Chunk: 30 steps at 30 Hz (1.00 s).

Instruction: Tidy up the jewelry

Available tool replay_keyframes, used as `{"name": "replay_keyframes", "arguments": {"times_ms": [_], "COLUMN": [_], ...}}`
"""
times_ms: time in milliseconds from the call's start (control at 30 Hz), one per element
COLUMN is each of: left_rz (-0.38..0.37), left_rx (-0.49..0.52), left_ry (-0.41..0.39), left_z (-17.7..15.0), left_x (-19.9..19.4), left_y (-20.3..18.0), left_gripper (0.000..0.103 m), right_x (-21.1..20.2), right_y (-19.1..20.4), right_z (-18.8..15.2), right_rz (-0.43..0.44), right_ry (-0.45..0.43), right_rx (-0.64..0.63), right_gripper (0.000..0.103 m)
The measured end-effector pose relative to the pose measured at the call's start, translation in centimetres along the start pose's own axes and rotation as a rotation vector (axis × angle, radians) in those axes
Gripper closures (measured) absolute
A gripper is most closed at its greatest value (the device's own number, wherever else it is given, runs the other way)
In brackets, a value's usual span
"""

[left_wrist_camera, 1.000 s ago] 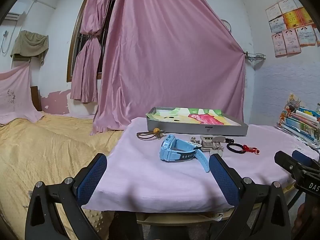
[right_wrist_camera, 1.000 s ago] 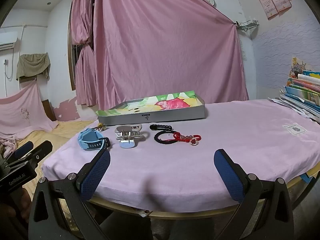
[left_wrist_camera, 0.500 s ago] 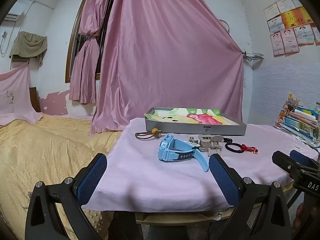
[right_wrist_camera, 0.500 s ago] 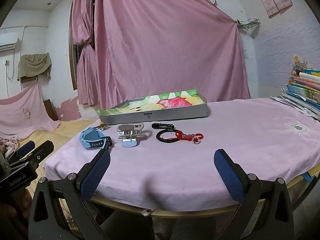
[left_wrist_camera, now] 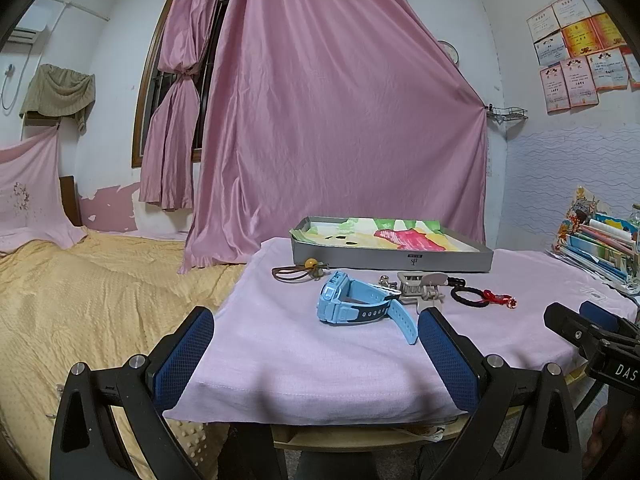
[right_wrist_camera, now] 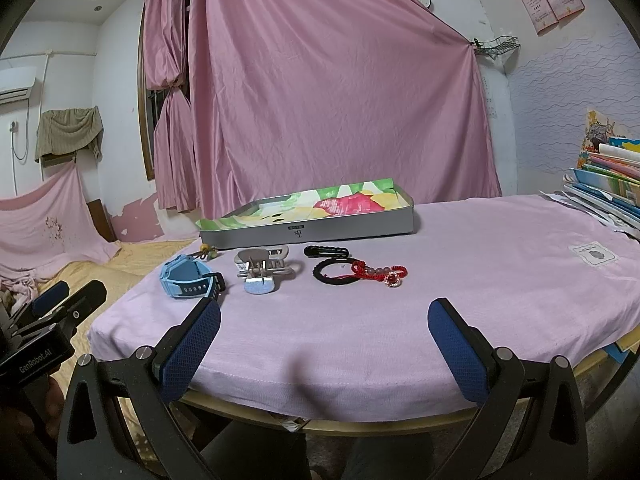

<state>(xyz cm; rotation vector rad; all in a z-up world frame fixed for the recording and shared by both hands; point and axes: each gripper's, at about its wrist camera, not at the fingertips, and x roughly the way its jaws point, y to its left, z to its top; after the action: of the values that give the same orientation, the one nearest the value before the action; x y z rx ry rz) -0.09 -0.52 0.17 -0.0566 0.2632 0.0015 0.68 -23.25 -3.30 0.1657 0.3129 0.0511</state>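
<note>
The left gripper (left_wrist_camera: 314, 324) and right gripper (right_wrist_camera: 326, 314) are hovering at the table's near edge, jaws spread wide, gripping and touching nothing. The blue watch (left_wrist_camera: 352, 304), hair clip (right_wrist_camera: 262, 266) and red bracelet (right_wrist_camera: 376, 272) are lying on the pink cloth (right_wrist_camera: 480, 280) before the grey tray (right_wrist_camera: 312, 232).

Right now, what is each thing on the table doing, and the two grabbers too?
Tray: open, nothing in it.
Blue watch: on the cloth, untouched.
Hair clip: closed, on the cloth.
Red bracelet: lying flat beside black band.
Left gripper: open, empty.
Right gripper: open, empty.
</note>
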Motion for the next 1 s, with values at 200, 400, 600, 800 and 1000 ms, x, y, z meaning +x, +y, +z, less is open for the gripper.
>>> {"name": "replay_keyframes", "arguments": {"times_ms": [200,400,600,800,1000], "left_rz": [-0.002,0.000,-0.001,-0.002,-0.002], "left_rx": [0.000,0.001,0.002,0.002,0.003], "left_ry": [-0.001,-0.003,-0.004,-0.004,-0.005], "left_z": [0.00,0.00,-0.03,0.09,0.08], "left_x": [-0.03,-0.07,-0.05,-0.33,-0.33], "left_y": [0.02,-0.07,0.00,0.15,0.14], "left_gripper": [0.000,0.000,0.000,0.000,0.000], "right_x": [-0.05,-0.10,-0.15,-0.12,-0.13], "right_y": [0.02,-0.02,0.01,0.02,0.01], "right_z": [0.03,0.04,0.04,0.03,0.01], "right_rz": [-0.001,0.000,-0.001,0.000,0.000], "right_ry": [0.000,0.000,-0.001,-0.001,-0.001], "right_rx": [0.000,0.000,0.002,0.002,0.002], "right_gripper": [0.001,0.001,0.001,0.001,0.001]}}
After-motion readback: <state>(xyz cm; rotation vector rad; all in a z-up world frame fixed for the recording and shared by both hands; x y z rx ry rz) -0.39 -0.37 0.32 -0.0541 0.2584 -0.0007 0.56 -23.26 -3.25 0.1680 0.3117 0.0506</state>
